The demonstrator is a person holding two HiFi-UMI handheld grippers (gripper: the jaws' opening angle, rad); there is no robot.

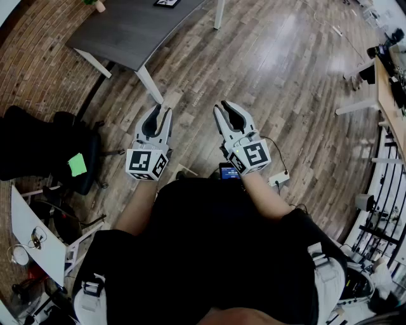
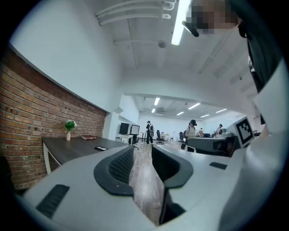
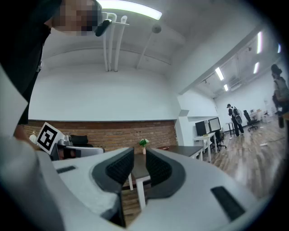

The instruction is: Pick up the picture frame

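I find the picture frame (image 1: pixel 167 2) lying flat on the dark table (image 1: pixel 133 32), at the table's end farthest from me. It is partly cut off in the head view. It faces up toward the ceiling. In the left gripper view it is a thin dark slab, and its long side seems to run along the table's length, though it is too small to be sure.

Nothing of the pick is done: I have not reached the table, and both tools hang over the wood floor well short of it. The left gripper (image 1: pixel 158 114) has its jaws slightly parted with only floor between them. The right gripper (image 1: pixel 229 114) is likewise parted and empty. What remains, as I judge it, is the approach, the grasp and the lift.
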